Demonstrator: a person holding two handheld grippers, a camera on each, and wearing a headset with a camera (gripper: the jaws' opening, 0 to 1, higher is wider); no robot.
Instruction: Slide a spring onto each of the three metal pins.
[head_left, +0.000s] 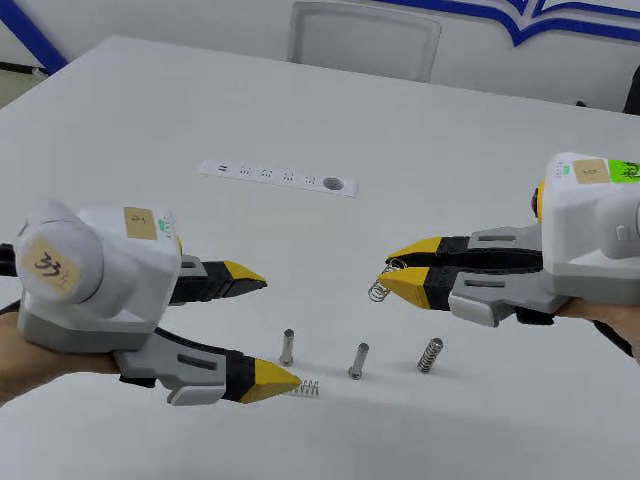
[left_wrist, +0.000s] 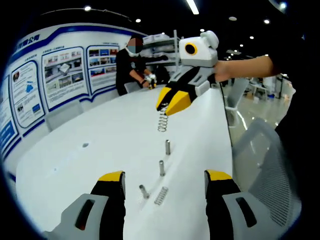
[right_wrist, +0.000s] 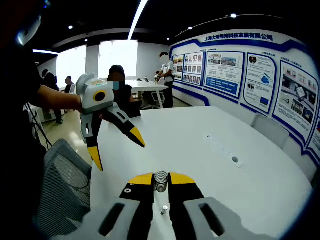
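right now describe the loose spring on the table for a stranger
On the white table, find the left gripper at the near edge. The loose spring lies flat beside its lower finger's tip; another spring hangs in the fingers of the right gripper.

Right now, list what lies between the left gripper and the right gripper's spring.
In the left gripper view, a loose spring lies on the table, then the near pin, middle pin and far pin.

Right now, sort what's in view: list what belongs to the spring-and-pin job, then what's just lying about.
Job, as the head view shows it: left pin; middle pin; right pin, which looks coiled; loose spring; held spring, in the tongs of the right gripper.

Lying about: power strip; chair.
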